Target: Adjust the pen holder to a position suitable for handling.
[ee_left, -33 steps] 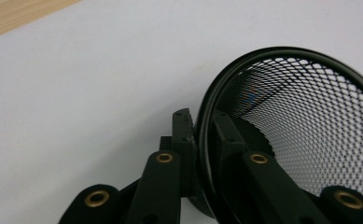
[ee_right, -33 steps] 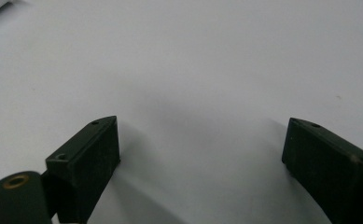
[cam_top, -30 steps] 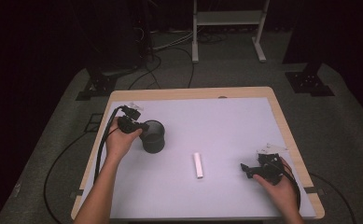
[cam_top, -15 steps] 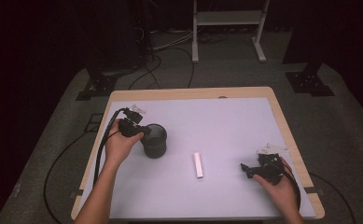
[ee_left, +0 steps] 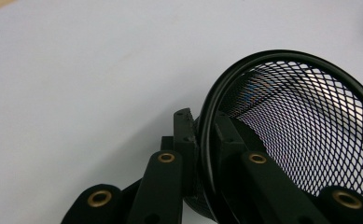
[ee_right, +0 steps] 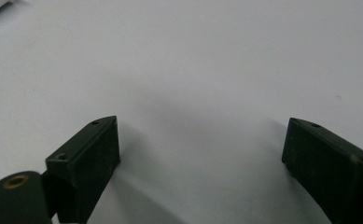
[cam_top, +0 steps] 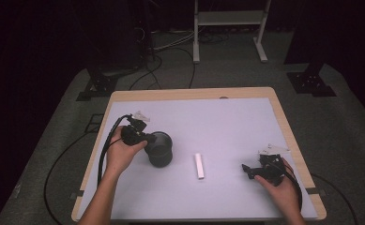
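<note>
A black mesh cup (cam_top: pixel 160 150) is at the left of the white table (cam_top: pixel 227 117), tilted in my grip. My left gripper (cam_top: pixel 145 139) is shut on its rim. In the left gripper view one jaw is inside and one outside the cup's wall (ee_left: pixel 300 121), with the left gripper (ee_left: pixel 202 126) pinching the wire rim. A small white bar (cam_top: pixel 199 165) lies flat near the table's middle. At the right, my right gripper (cam_top: pixel 247 169) rests low over the table, pointing left, open. Its jaws stand wide apart with bare table between them in the right gripper view (ee_right: pixel 202 140).
The tabletop has a wooden border (cam_top: pixel 288 136) around it. Cables (cam_top: pixel 100 159) trail from the left gripper off the table's left edge. A white frame stand (cam_top: pixel 229 18) and black tripod feet (cam_top: pixel 311 82) stand on the floor beyond the far edge.
My left hand has carried the mesh cup a little right and toward the near edge. The right hand and the white bar have stayed put.
</note>
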Demonstrator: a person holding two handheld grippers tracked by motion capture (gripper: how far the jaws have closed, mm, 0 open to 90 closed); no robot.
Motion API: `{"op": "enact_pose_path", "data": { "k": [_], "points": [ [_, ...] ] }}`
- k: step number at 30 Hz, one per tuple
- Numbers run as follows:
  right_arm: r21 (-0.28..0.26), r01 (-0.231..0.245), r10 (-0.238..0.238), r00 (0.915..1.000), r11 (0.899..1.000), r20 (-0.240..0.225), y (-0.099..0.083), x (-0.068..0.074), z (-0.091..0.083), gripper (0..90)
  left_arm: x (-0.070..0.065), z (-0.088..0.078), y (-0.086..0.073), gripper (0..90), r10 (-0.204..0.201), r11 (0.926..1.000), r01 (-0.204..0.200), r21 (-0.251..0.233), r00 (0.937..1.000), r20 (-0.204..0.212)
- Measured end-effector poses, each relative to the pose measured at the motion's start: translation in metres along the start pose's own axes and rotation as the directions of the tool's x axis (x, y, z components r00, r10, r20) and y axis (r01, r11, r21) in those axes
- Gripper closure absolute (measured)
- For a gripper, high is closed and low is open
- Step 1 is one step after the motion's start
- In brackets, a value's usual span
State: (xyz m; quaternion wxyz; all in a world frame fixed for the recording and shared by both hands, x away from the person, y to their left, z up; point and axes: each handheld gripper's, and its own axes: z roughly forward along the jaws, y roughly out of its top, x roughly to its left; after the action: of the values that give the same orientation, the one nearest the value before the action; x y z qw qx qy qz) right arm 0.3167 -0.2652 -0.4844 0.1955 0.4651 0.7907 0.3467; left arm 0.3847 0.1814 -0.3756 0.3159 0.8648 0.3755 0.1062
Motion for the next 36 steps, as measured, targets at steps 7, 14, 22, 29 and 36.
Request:
{"op": "enact_pose_path", "data": {
  "k": [7,14,22,29,36],
  "points": [
    [-0.001,0.001,-0.001,1.0000,1.000,0.000,0.000,0.000,0.000,10.2,-0.014,-0.001,-0.006,82.7,0.028,0.9995,-0.028,0.011,0.9991,0.033],
    [0.000,0.001,-0.001,1.0000,1.000,0.000,0.000,0.000,0.000,10.2,-0.027,-0.001,-0.010,82.7,0.046,0.9988,-0.047,0.016,0.9968,0.066],
    [0.000,0.002,-0.002,1.0000,1.000,0.000,0.000,0.000,0.000,10.2,-0.040,0.002,-0.013,82.7,0.053,0.9983,-0.055,0.020,0.9924,0.111],
    [0.000,0.002,-0.002,1.0000,1.000,0.001,0.000,0.000,0.000,10.2,-0.050,0.007,-0.012,82.7,0.070,0.9969,-0.074,0.026,0.9854,0.155],
    [0.000,0.001,-0.001,1.0000,1.000,0.000,0.000,0.000,0.000,10.2,-0.060,0.015,-0.011,82.7,0.084,0.9950,-0.092,0.038,0.9804,0.178]
  ]
}}
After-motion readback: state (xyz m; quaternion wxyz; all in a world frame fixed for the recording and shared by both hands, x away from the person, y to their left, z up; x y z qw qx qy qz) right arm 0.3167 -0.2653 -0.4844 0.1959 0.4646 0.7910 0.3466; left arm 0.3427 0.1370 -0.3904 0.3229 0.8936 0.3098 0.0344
